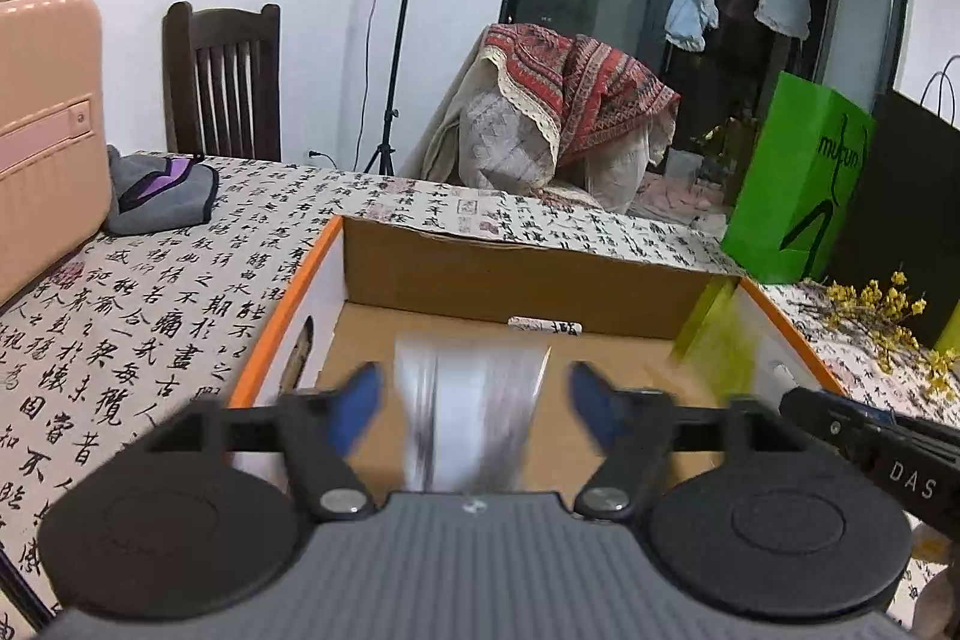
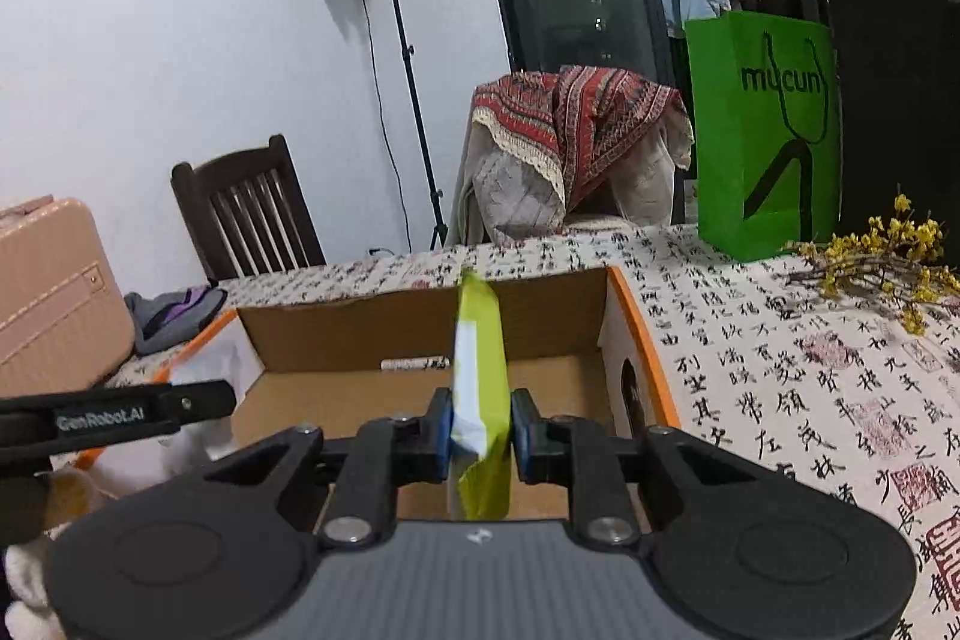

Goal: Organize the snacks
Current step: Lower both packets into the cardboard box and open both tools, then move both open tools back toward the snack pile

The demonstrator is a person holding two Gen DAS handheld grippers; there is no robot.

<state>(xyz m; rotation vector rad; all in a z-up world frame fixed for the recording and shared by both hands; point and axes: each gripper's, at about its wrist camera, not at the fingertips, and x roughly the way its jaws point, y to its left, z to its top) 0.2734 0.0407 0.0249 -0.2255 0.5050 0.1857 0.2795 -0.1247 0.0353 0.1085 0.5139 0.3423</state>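
Now the right gripper [image 2: 480, 427] clamps a green packet [image 2: 480, 382] on edge, its long axis pointing ahead into the box [image 2: 636, 334] just below. Beside it, the left gripper [image 1: 474, 409] stands released around a blurred silver packet [image 1: 474, 412].

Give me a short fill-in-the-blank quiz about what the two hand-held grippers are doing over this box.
1. The right hand-held gripper is shut on a yellow-green ____.
2. The left hand-held gripper has its fingers ____, with a blurred silvery packet between them.
3. Both grippers are over a ____ box with an orange rim.
4. The green paper bag stands on the ____.

Missing words: snack packet; open; cardboard; table
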